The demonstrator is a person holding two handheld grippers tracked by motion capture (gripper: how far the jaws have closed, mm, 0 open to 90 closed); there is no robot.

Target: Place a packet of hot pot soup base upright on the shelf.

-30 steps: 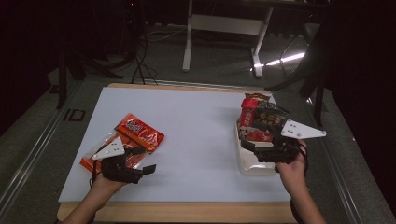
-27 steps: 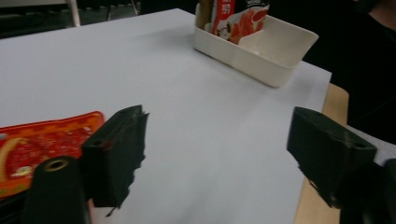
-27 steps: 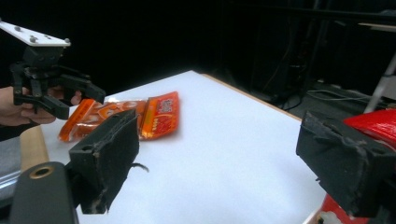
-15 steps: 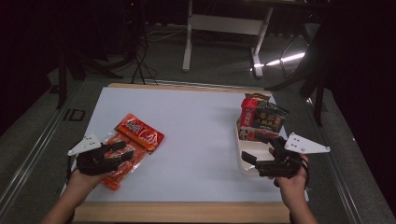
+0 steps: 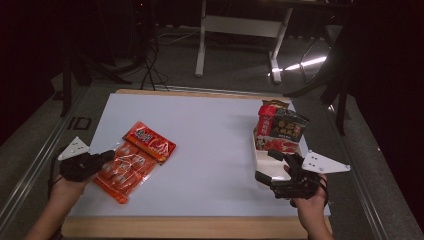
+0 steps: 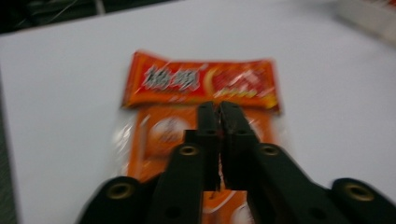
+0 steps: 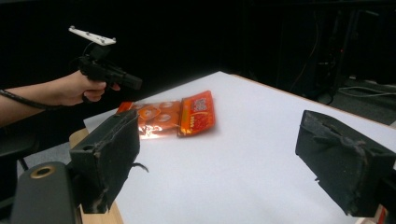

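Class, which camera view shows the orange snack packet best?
The high view: the whole orange snack packet lies sharp on the white table. The left gripper view shows it blurred behind the shut left gripper; the right gripper view shows it small, far off.

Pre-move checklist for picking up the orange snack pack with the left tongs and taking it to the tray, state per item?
1. Left tongs open for the grasp: not ok. The jaws have just been closing and now stand together, nothing between them.
2. Left tongs lined up with the orange snack pack: ok, they point along it from its near end.
3. Pack lying flat on the white table: ok.
4. Right tongs free: ok, jaws wide apart and empty.
5. Room left in the white tray beside the packets standing in it: cannot tell.
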